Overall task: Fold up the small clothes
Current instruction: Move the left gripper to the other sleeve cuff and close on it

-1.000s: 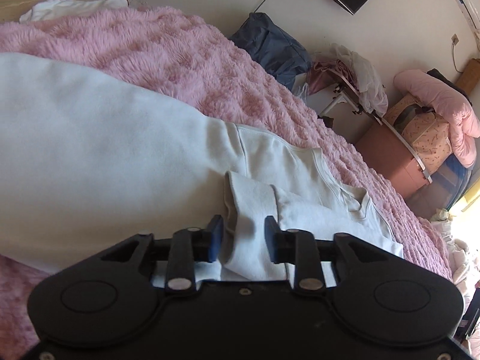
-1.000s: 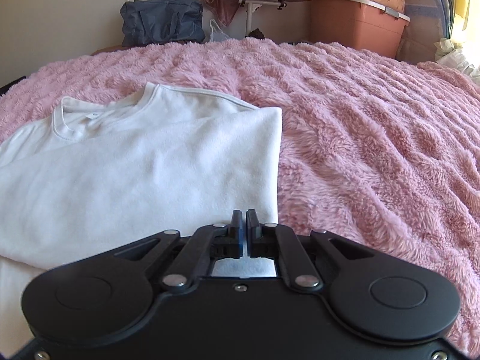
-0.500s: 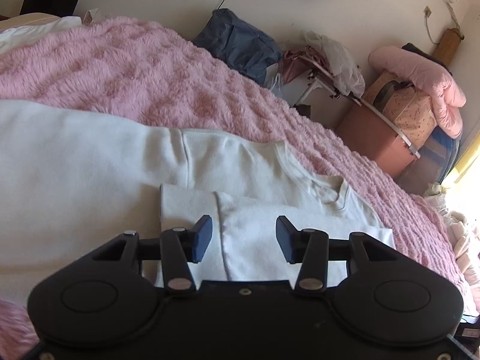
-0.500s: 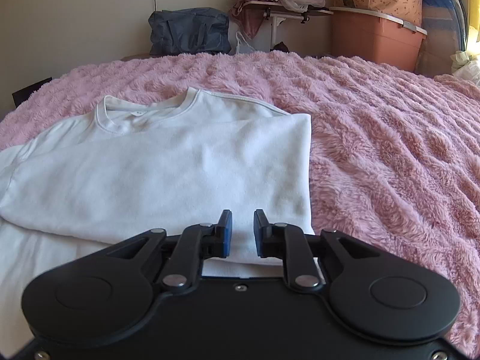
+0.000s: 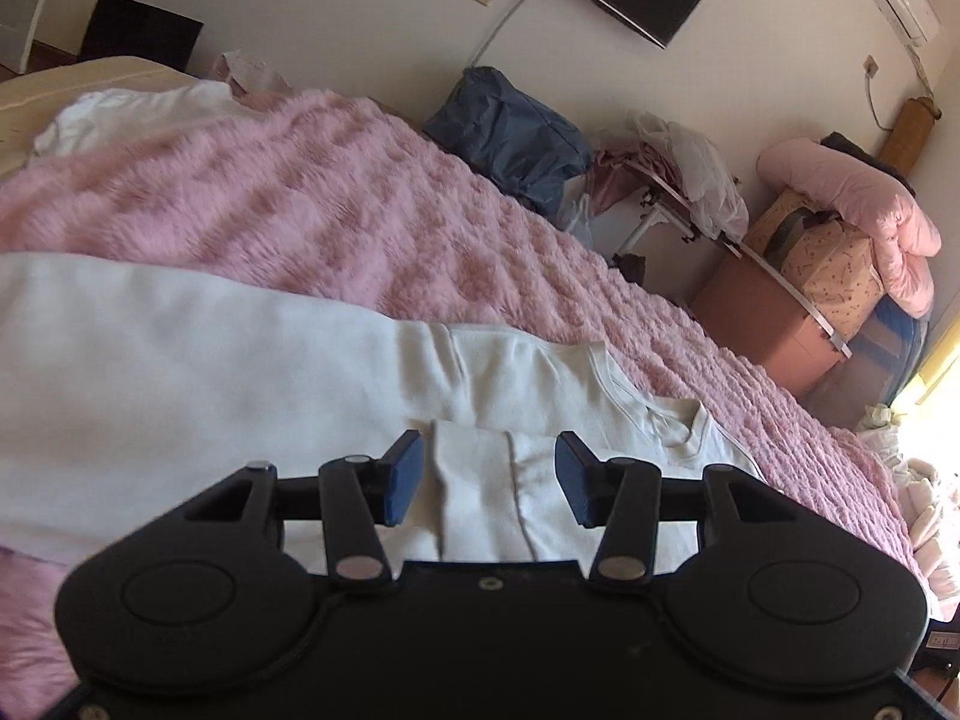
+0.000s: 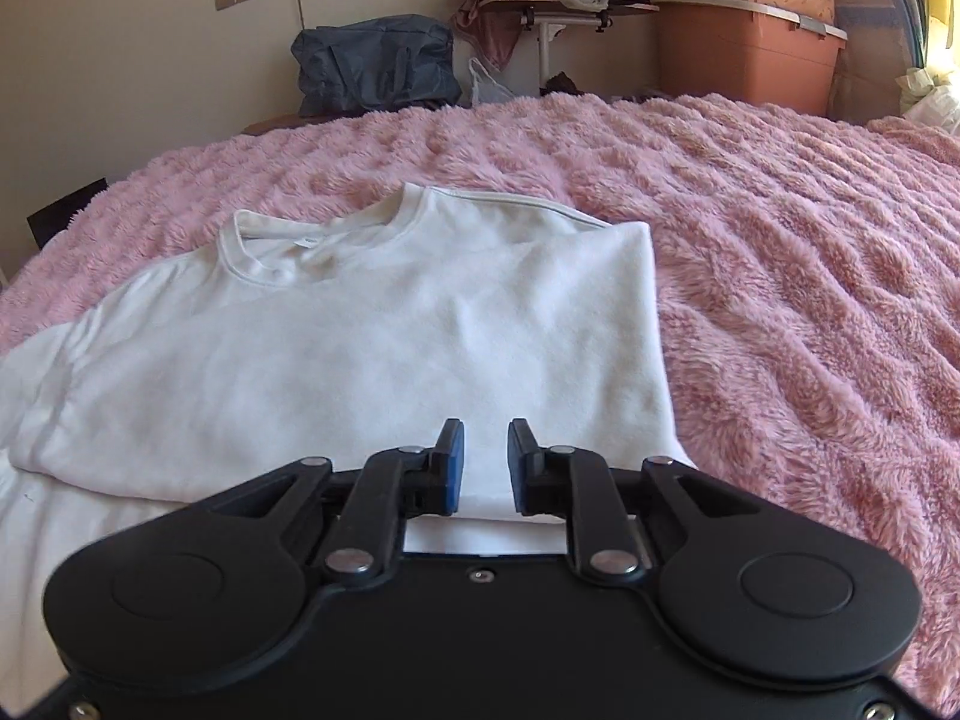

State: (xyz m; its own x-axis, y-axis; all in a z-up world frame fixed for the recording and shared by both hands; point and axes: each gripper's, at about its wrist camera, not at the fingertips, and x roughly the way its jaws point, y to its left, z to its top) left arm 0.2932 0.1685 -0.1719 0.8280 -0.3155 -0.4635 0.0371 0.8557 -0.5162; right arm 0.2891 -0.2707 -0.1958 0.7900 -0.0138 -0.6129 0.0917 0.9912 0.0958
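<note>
Left wrist view looks over the left hand-held gripper (image 5: 487,471), held low and tilted over the bed, its blue-padded fingers spread wide with nothing between them. Just under the gap lies the folded sleeve (image 5: 480,480) of a white sweatshirt (image 5: 210,372), a soft band with two shallow creases. The sweatshirt is smooth, matte knit, spread flat on a pink blanket (image 5: 336,210) of thick, tufted fur. Beyond the bed's far edge a dark blue bag (image 5: 510,132) slumps against the wall, and further right stands a brown plastic bin (image 5: 762,324).

From the right wrist view, the right hand-held gripper (image 6: 485,465) sits level and low, its fingers a narrow gap apart and holding nothing, poised over the near edge of the sweatshirt (image 6: 372,348). The right side of the garment is folded over into a straight edge, and the ribbed round collar (image 6: 312,246) lies at the far end. The blanket (image 6: 780,276) runs in rippled ridges to the bag (image 6: 372,60) and the bin (image 6: 744,48) beyond.
</note>
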